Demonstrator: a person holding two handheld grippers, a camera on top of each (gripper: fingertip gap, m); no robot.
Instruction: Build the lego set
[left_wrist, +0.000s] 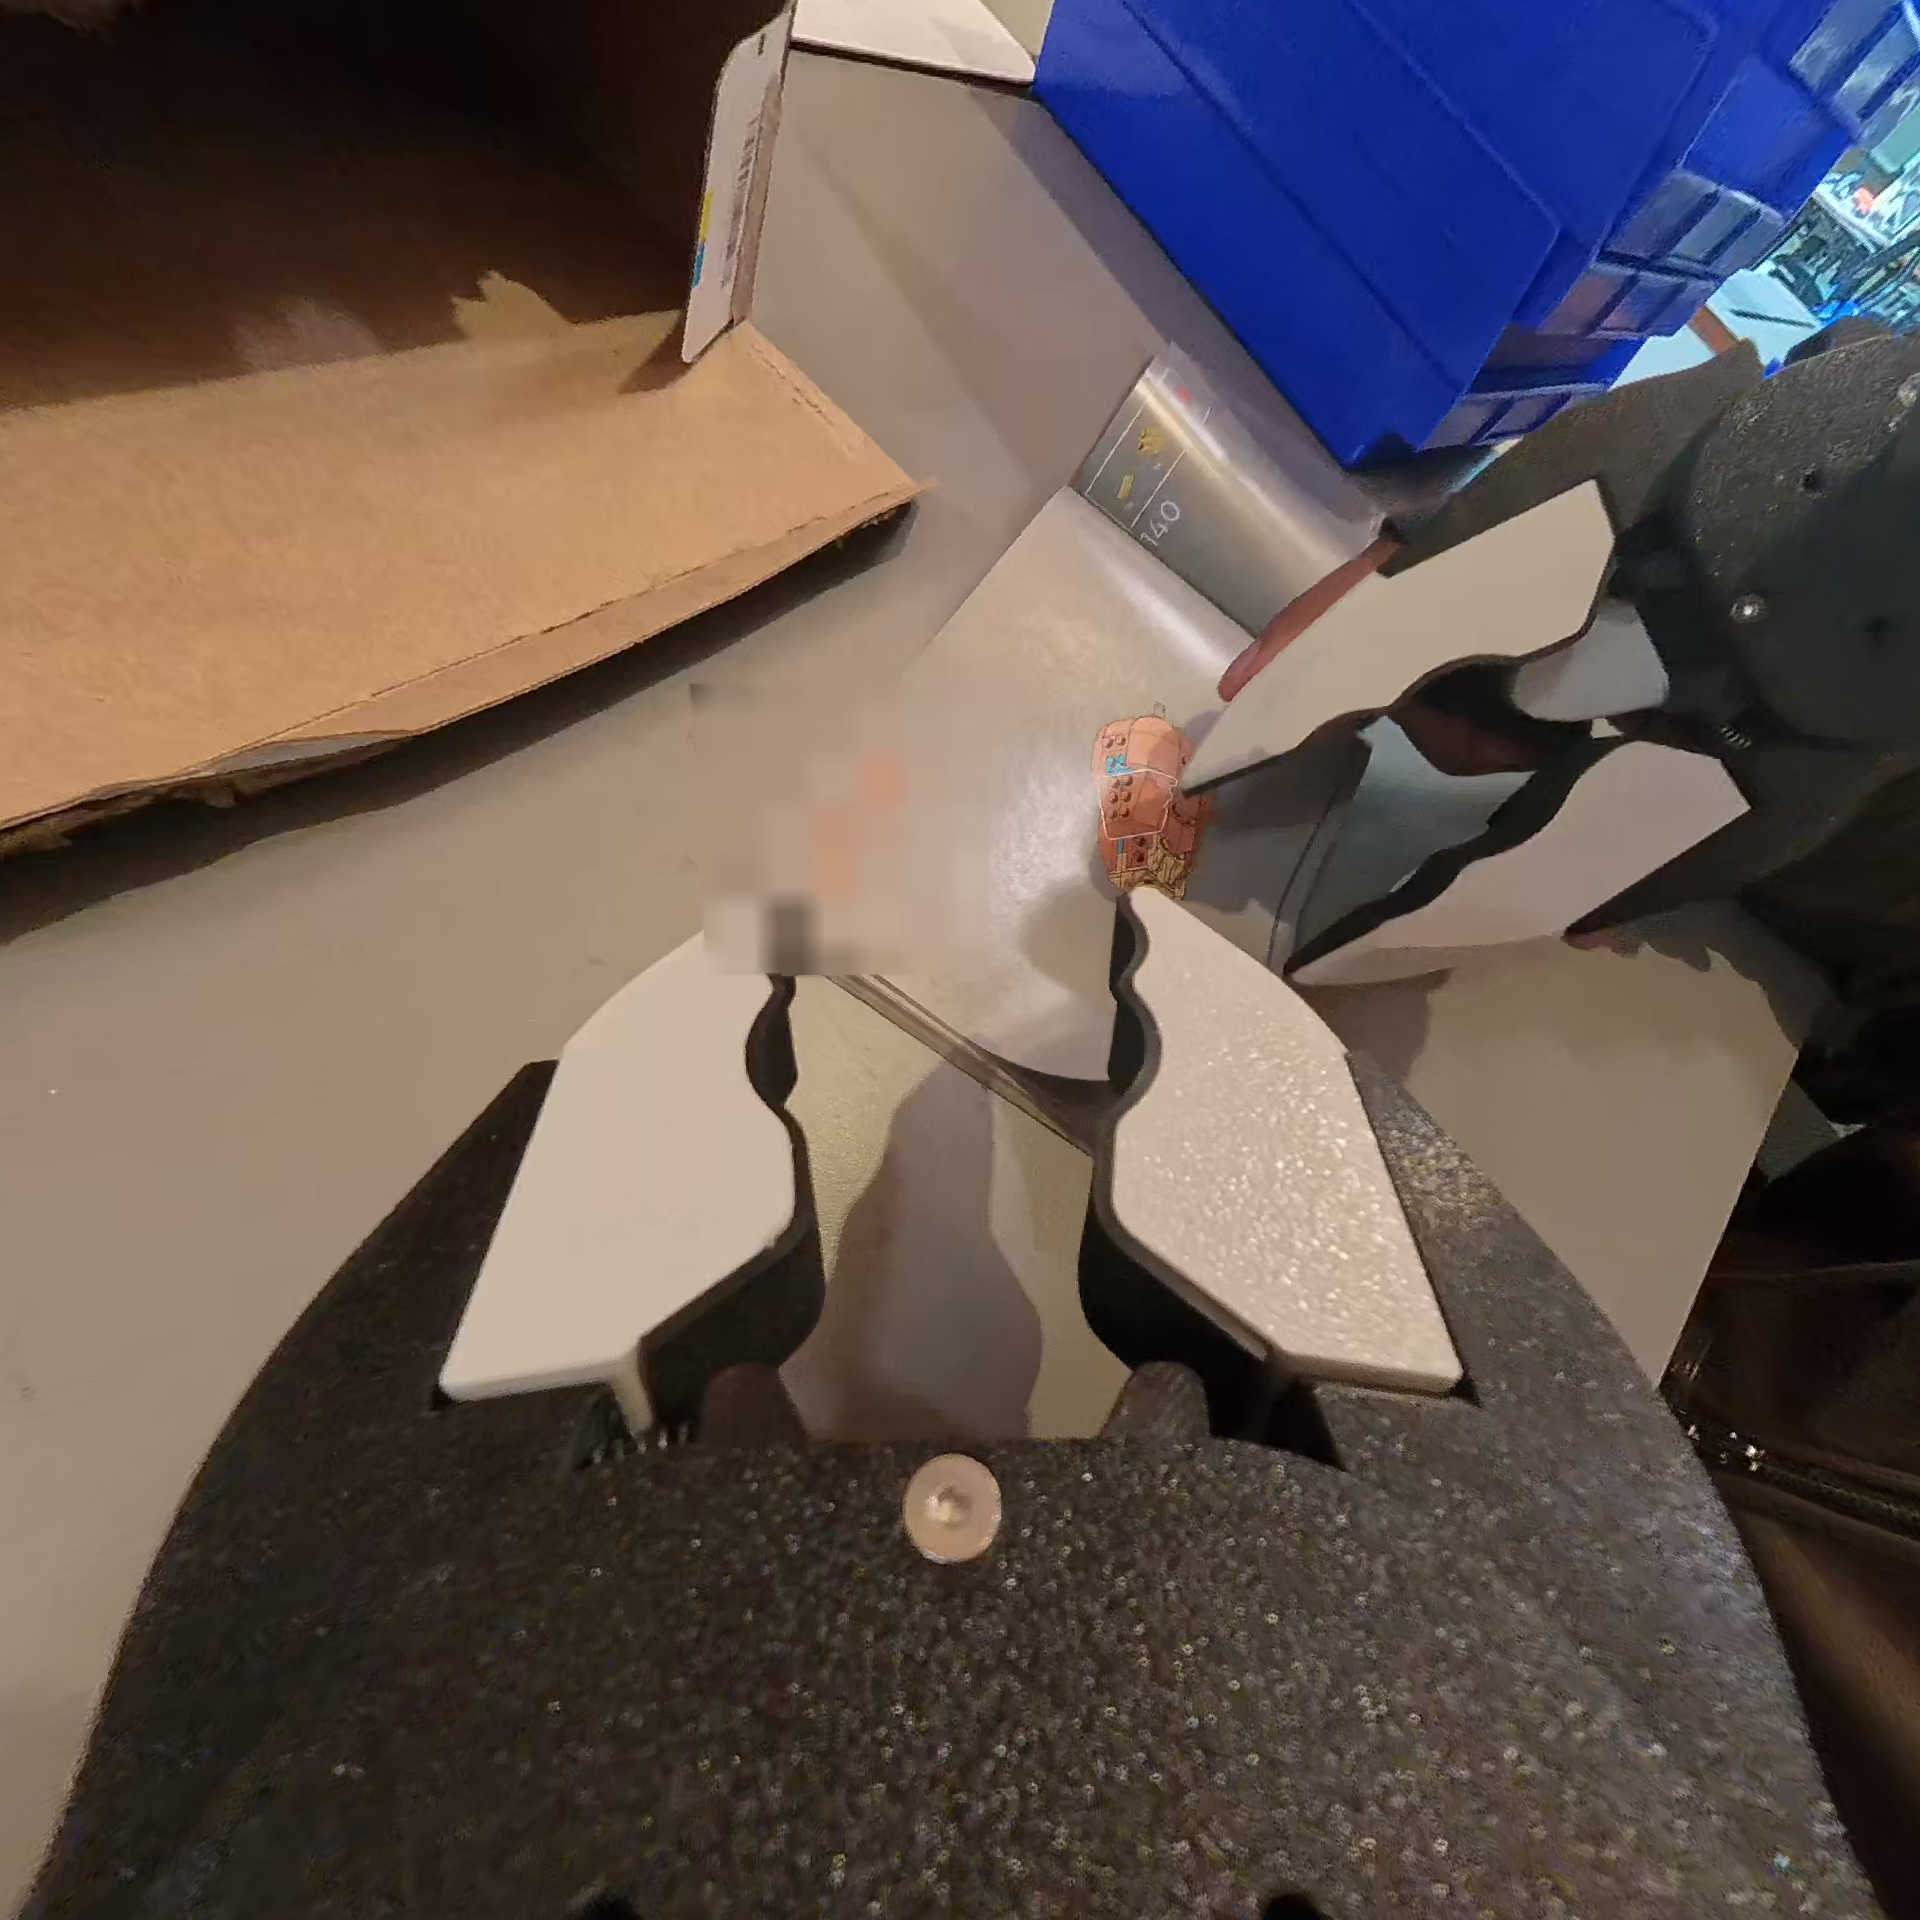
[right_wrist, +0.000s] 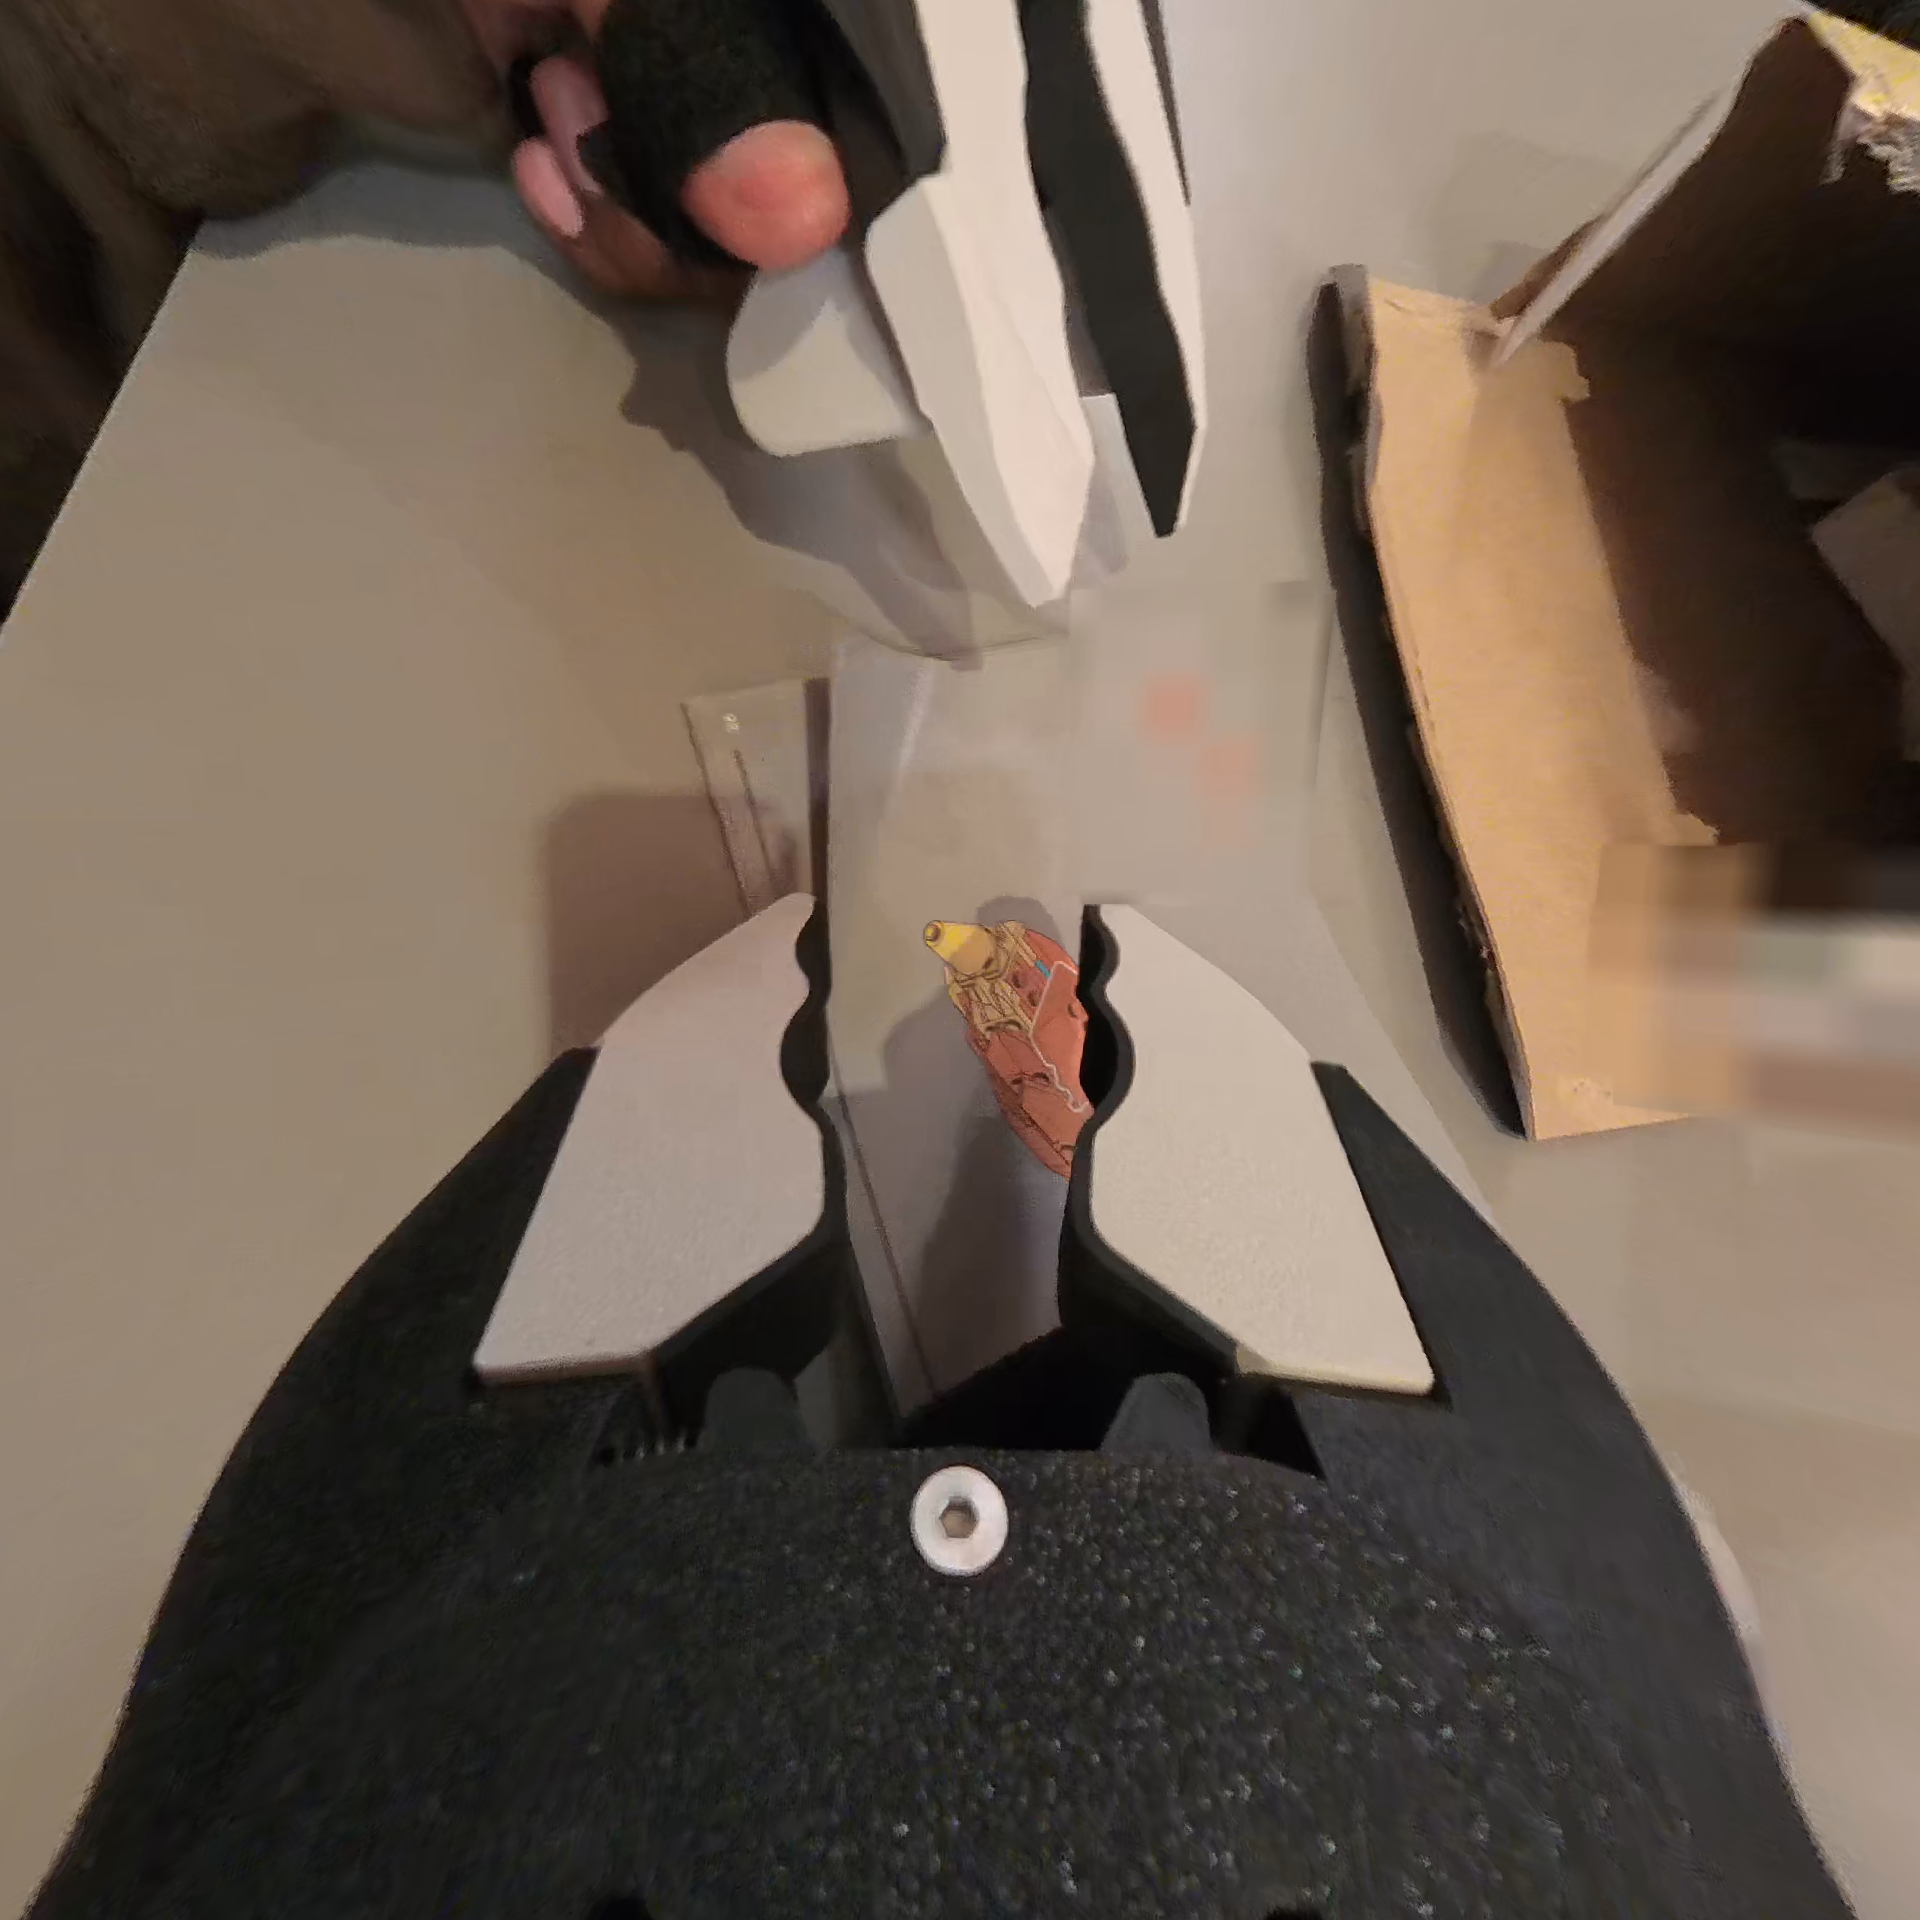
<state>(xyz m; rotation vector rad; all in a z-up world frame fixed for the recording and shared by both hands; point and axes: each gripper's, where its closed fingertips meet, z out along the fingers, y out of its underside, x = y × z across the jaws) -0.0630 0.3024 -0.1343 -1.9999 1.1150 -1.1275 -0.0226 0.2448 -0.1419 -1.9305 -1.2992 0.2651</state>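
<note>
Left wrist view: both the left gripper (left_wrist: 951, 951) and right gripper (right_wrist: 948, 920) stand parted over the instruction booklet (left_wrist: 1029, 790), directly ahead of each. Glossy pages could slip or crease when pinched.

Left gripper (left_wrist: 951, 940): black grainy body, coarse speckled surface. One silver hex-socket screw at centre. Two pale grey fingers (left_wrist: 644, 1174), flat plates with wavy black-edged inner sides, tapering to the tips. Small spring coil at left finger base.

Right gripper (right_wrist: 951, 920): same build. Black textured body, one silver hex screw, grey fingers (right_wrist: 1236, 1184) with scalloped black inner edges.

Hand (right_wrist: 665, 156) on the far gripper in the right wrist view: black fabric band around the thumb. Dark brown sleeve (right_wrist: 125, 114) behind it.
</note>
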